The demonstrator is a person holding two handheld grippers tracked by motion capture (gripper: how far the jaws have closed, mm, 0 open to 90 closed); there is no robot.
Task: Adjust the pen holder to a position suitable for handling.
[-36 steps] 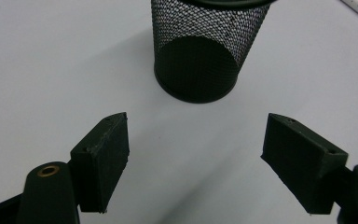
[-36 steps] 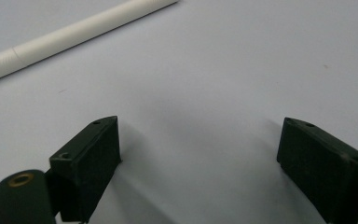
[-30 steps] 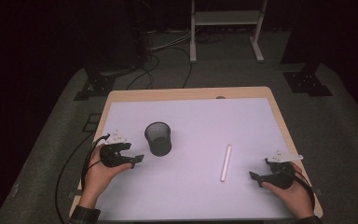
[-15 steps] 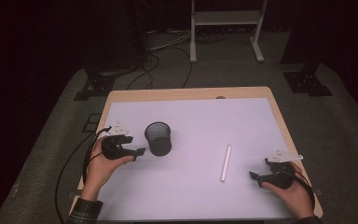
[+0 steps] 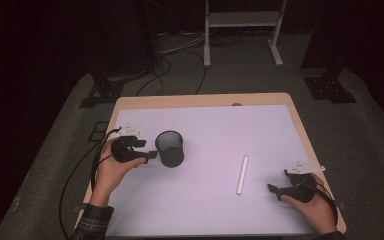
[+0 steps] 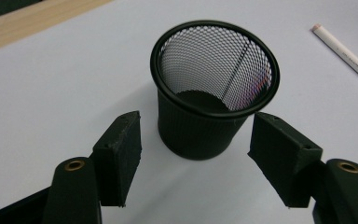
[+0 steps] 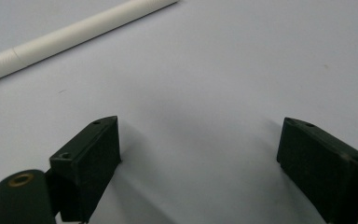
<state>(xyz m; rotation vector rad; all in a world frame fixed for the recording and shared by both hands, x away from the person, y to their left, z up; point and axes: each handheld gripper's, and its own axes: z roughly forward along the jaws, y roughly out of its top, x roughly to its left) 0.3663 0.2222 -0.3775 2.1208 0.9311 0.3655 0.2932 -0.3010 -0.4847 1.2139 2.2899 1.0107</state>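
Observation:
A black mesh cup (image 5: 170, 149) stands upright and empty on the white table sheet (image 5: 215, 210), left of centre. My left gripper (image 5: 149, 150) points at the cup from its left. In the left gripper view the cup (image 6: 191, 135) stands just beyond and between the two pads (image 6: 121, 158), with a gap on each side. The jaws have just been closing, but they are open and do not touch the cup. A white pen (image 5: 242, 174) lies right of centre. My right gripper (image 5: 277, 182) rests open at the front right, with bare sheet between its jaws (image 7: 199, 126) and the pen (image 7: 74, 32) farther off.
The wooden table edge (image 5: 200, 100) frames the sheet. Cables trail from both grippers over the table's sides. A white stand (image 5: 240, 20) and floor cables lie beyond the far edge. The pen (image 6: 349, 53) lies behind the cup in the left gripper view.
My left hand has moved forward and slightly up towards the cup, so its jaws now flank it, and they have narrowed. The right hand, cup and pen have not moved.

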